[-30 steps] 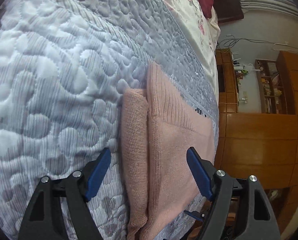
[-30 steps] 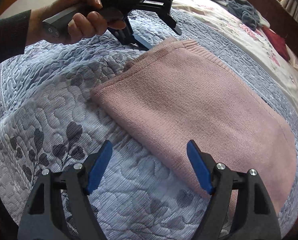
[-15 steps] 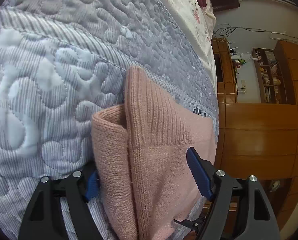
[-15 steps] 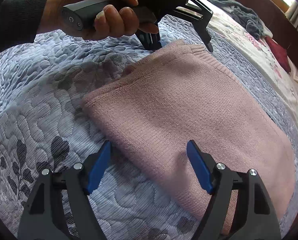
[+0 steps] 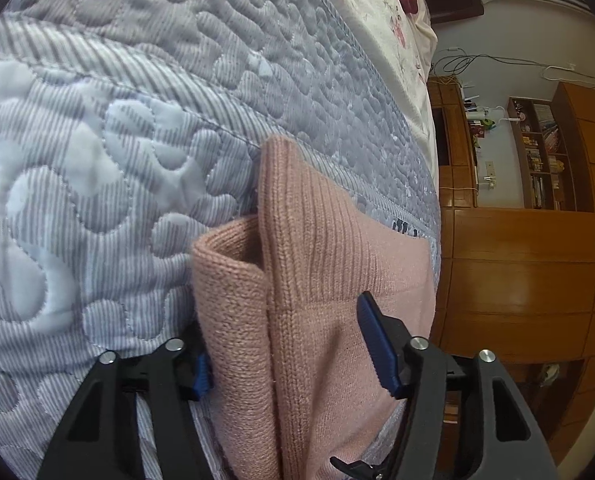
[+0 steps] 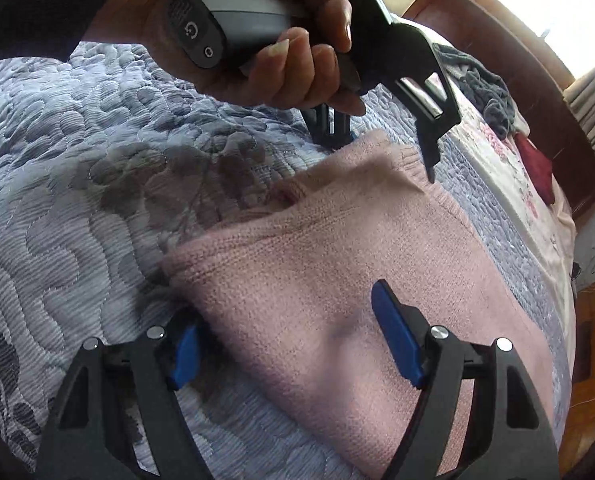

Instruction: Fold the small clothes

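Note:
A folded pink knit sweater [image 6: 337, 264] lies on the quilted grey-blue bedspread [image 6: 77, 208]. My right gripper [image 6: 289, 346] is open at the sweater's near corner, its left fingertip [image 6: 183, 354] tucked under the edge and the other above the knit. In the left wrist view the sweater [image 5: 309, 280] shows its ribbed hem and a rolled fold. My left gripper [image 5: 289, 360] is open around that far corner, one blue pad [image 5: 201, 372] partly hidden behind the fold. From the right wrist view, a hand [image 6: 281, 60] holds the left gripper [image 6: 381, 148] at the sweater's far corner.
A floral sheet [image 6: 509, 168] covers the bed beyond the bedspread, with a grey cloth heap [image 6: 485, 92] and a dark red cloth [image 6: 537, 164] on it. A wooden headboard [image 6: 517, 52] stands behind. Wooden cabinets [image 5: 517, 280] and a bookshelf [image 5: 545, 160] line the room past the bed edge.
Both grippers have pushed forward onto the sweater's edge, so the knit now sits between their open fingers. The left gripper's corner has lifted slightly into a rolled fold.

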The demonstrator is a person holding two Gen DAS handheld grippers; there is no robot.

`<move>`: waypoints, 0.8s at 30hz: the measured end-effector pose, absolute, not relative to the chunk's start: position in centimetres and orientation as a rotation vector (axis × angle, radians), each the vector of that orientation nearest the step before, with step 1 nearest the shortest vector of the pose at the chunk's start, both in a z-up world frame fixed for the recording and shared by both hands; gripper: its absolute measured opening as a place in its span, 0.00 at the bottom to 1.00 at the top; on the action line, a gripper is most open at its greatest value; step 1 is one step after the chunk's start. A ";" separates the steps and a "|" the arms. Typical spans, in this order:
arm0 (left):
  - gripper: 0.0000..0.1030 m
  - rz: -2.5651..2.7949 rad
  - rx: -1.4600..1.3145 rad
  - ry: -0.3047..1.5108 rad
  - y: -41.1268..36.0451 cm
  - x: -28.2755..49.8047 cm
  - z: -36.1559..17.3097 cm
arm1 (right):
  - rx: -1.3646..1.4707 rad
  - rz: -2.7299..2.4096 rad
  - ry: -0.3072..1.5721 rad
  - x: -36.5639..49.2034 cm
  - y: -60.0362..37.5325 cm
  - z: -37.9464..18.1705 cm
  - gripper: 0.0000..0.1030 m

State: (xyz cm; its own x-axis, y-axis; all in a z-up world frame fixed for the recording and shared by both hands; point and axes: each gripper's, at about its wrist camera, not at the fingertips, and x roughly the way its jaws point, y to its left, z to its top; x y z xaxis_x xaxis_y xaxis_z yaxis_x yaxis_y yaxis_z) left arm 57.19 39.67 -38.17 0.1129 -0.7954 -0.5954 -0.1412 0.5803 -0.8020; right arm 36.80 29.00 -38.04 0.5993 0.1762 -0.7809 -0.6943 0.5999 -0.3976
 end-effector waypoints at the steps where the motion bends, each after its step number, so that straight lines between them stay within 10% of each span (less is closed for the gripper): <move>1: 0.36 -0.571 -0.878 1.409 40.1 57.2 -38.6 | -0.773 0.562 0.752 36.6 29.4 -38.0 0.66; 12: 0.26 -0.551 -0.912 1.411 41.1 57.2 -39.2 | -0.672 0.549 0.773 36.6 30.0 -37.7 0.15; 24: 0.22 -0.506 -0.845 1.426 39.7 57.3 -34.3 | -0.516 0.553 0.787 37.7 28.1 -33.3 0.10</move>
State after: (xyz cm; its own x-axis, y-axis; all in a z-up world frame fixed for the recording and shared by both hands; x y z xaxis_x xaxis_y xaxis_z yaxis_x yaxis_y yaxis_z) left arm 57.26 39.70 -34.31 0.1144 -0.7542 -0.6466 -0.1780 0.6248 -0.7603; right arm 37.66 28.08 -33.27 0.5816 0.2661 -0.7687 -0.6330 0.7415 -0.2223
